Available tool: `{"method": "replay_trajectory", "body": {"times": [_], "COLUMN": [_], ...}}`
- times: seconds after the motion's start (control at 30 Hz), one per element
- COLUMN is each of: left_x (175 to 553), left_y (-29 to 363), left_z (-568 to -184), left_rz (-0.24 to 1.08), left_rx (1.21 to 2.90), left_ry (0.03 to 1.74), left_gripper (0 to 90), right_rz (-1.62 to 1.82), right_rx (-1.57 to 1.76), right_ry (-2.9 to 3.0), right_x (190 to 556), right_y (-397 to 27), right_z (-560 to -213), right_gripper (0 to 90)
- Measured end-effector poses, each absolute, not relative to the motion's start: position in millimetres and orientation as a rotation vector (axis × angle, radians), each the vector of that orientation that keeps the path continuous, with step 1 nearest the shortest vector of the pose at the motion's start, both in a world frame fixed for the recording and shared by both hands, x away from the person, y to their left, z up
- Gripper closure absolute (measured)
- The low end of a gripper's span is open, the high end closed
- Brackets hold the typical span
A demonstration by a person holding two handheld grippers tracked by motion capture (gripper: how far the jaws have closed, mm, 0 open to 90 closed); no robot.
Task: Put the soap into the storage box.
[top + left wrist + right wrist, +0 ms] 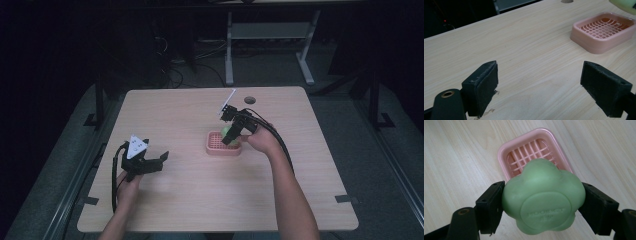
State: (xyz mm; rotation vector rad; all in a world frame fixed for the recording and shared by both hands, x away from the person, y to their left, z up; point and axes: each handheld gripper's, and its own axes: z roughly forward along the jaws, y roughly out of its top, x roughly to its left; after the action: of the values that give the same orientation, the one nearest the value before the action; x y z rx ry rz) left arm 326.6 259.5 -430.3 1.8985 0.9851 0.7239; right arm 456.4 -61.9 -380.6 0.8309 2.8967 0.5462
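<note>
A green flower-shaped soap (543,200) is clamped between the two black jaws of my right gripper (541,205), held just above a pink slatted soap dish (534,151). In the high view the right gripper (232,134) hangs over the dish (218,149) at the table's middle, the soap (226,130) a pale green spot between its jaws. My left gripper (148,164) rests low at the front left with its jaws wide apart and nothing between them. The left gripper view has the gripper (540,82) open over bare wood, the dish (604,31) far to its upper right.
The light wooden table (200,200) has a round cable hole (249,100) near its far edge. Beyond it stand the legs of a white desk frame (229,50) and loose cables on a dark floor. Cables trail from both grippers along the forearms.
</note>
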Motion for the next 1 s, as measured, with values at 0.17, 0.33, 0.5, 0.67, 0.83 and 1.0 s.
{"method": "replay_trajectory", "body": {"times": [0.17,0.33,0.5,0.67,0.83,1.0], "left_x": [326,327,327,327,327,327], "left_y": [260,260,260,261,260,260], "left_z": [-430,-430,-430,-430,-430,-430], "left_rz": [0.723,0.725,0.724,0.725,0.725,0.724], "left_rx": [1.897,1.901,1.903,1.901,1.899,1.899], "left_ry": [0.986,0.985,0.986,0.985,0.986,0.985], "left_gripper": [14.3,14.3,14.3,14.3,14.3,14.3], "right_rz": [0.543,0.530,0.523,0.502,0.466,0.447], "right_rx": [0.831,0.841,0.855,0.853,0.876,0.879], "right_ry": [2.897,2.898,2.903,2.918,2.927,2.943], "right_x": [460,463,465,467,469,470], "right_y": [-60,-56,-53,-49,-46,-43], "right_z": [-383,-388,-391,-397,-403,-407], "right_gripper": [24.5,24.4,24.5,24.4,24.4,24.4]}}
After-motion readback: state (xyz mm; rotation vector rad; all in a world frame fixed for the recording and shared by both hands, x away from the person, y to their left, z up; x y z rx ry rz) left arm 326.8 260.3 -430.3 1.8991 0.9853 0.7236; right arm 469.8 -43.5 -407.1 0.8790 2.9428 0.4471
